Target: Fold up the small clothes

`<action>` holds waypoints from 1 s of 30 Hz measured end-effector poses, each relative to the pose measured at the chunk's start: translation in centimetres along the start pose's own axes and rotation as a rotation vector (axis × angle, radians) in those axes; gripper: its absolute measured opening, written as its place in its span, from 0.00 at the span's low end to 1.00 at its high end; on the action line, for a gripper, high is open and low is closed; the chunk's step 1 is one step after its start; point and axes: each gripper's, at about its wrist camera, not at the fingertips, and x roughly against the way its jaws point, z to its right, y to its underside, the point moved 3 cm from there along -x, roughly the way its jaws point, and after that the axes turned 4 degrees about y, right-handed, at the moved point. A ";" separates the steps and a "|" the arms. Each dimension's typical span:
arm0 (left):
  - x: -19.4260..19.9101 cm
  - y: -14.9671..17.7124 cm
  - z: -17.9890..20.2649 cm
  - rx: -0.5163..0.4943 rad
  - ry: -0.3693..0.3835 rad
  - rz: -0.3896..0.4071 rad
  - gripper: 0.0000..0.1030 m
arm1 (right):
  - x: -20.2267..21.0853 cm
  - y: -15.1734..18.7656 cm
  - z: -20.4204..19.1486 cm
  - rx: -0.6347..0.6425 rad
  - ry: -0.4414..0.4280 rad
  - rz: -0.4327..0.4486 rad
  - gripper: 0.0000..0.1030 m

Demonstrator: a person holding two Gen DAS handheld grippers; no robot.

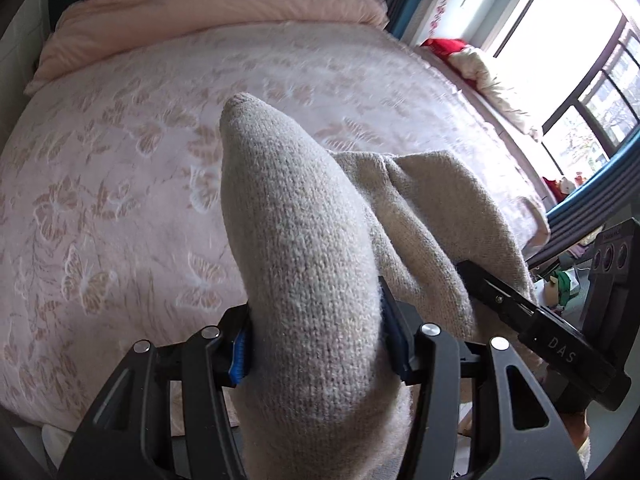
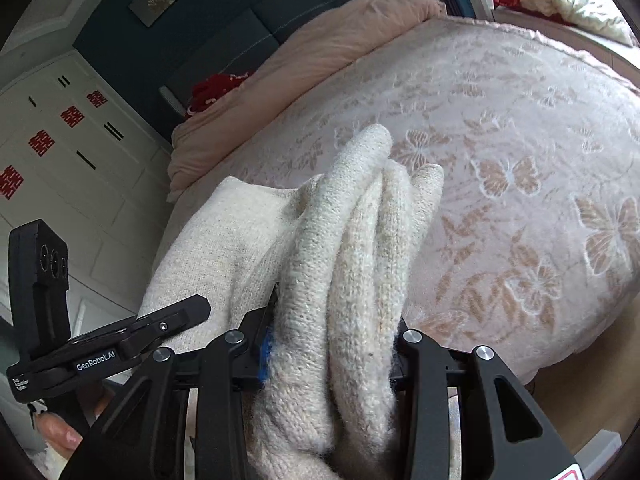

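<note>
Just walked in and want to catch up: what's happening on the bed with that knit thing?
A person holding a gripper in each hand is handling a cream knit garment over a bed with a pink butterfly-patterned cover. The left gripper is clamped on one bunched part of it, and the right gripper on another bunch with several folds. The knit hangs between the two, lifted off the cover. No fold is laid down yet.

Both claws are matte black, with slotted, triangular finger arms hinged on round silver pins and bright blue ribbed pads. The right claw (image 2: 332,354) shows a red-and-white sticker at five o'clock. At nine o'clock the left claw (image 2: 120,344) reads "GenRobot.AI" in white and carries a three-lens black block.
</note>
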 end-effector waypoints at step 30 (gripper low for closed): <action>34.4 -2.0 -10.3 -0.193 -0.069 0.780 0.54 | 12.9 -5.1 -33.3 0.501 -0.376 0.465 0.38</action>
